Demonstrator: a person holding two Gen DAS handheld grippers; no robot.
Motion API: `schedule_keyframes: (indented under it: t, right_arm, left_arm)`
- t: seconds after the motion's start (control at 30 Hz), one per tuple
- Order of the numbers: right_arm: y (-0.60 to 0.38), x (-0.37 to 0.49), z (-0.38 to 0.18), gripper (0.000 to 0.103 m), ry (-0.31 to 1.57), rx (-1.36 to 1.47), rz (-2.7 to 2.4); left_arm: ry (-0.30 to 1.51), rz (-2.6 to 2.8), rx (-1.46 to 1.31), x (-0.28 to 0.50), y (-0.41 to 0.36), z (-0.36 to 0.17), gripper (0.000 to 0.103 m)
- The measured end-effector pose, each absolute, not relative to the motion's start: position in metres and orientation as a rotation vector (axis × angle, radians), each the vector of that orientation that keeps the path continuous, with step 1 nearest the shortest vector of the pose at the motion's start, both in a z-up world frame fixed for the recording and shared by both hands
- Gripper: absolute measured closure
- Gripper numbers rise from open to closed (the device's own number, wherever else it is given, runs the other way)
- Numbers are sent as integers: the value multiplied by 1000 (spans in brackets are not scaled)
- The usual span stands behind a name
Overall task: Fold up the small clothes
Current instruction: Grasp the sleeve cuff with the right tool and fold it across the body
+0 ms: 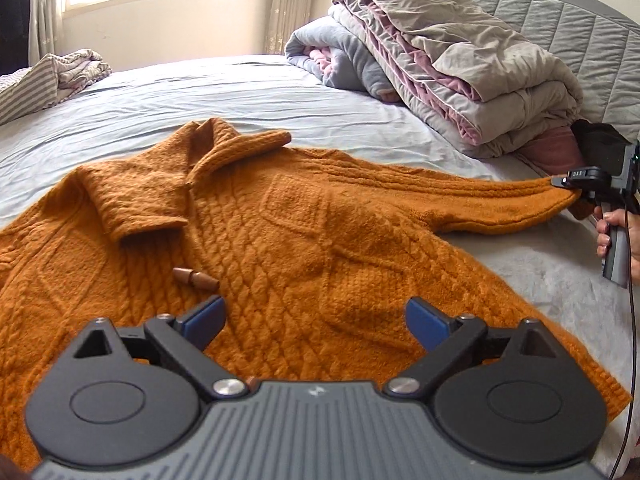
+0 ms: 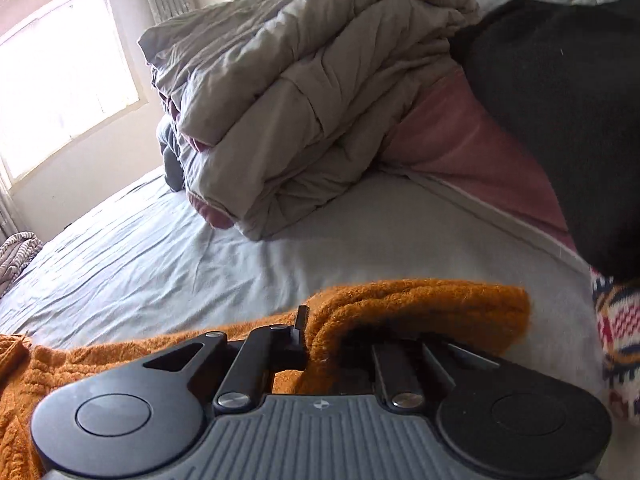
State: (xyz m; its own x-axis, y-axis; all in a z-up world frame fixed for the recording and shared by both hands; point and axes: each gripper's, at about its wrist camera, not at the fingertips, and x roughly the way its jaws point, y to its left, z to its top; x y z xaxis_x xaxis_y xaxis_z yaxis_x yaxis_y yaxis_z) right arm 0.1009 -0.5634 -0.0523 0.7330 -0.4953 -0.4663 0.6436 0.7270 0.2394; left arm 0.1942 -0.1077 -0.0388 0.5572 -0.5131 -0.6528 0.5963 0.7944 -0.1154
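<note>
A: Where's the orange cardigan (image 1: 280, 240)?
B: Spread flat on the bed (image 1: 200, 92), toggle (image 1: 196, 278) at seven o'clock.
A: The tongs?
B: Left tongs (image 1: 314, 316) released above the hem; right tongs (image 2: 320, 344) clenched on the sleeve cuff (image 2: 420, 304), at three o'clock.

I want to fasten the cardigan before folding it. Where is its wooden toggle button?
In the left wrist view the wooden toggle button lies on the orange cardigan, left of centre, just beyond the open left gripper and below the collar.
</note>
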Motion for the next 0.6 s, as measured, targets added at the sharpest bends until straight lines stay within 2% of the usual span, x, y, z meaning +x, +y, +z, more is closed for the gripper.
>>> schedule_keyframes:
  t: [0.07, 0.17, 0.23, 0.3, 0.33, 0.4, 0.53, 0.6]
  right_arm:
    - [-573, 102, -47, 95, 364, 362, -658]
    - [-595, 113, -67, 94, 480, 365, -685]
    - [-602, 116, -88, 87, 558, 377, -699]
    - [-601, 105, -93, 68, 522, 392, -707]
    - [-599, 97, -91, 62, 513, 415, -713]
    - [-594, 91, -85, 41, 517, 414, -721]
    - [-566, 74, -66, 33, 521, 380, -666]
    - [-545, 70, -54, 26, 520, 358, -607]
  left_arm:
    - [752, -683, 136, 198, -119, -47, 7]
    - [824, -700, 176, 204, -136, -68, 7]
    - [841, -688, 221, 204, -143, -80, 7]
    - [818, -690, 252, 199, -144, -81, 7]
    - [815, -695, 255, 198, -144, -79, 7]
    - [816, -705, 241, 197, -142, -74, 7]
    - [806, -697, 178, 200, -128, -64, 7]
    - [791, -675, 157, 202, -117, -59, 7]
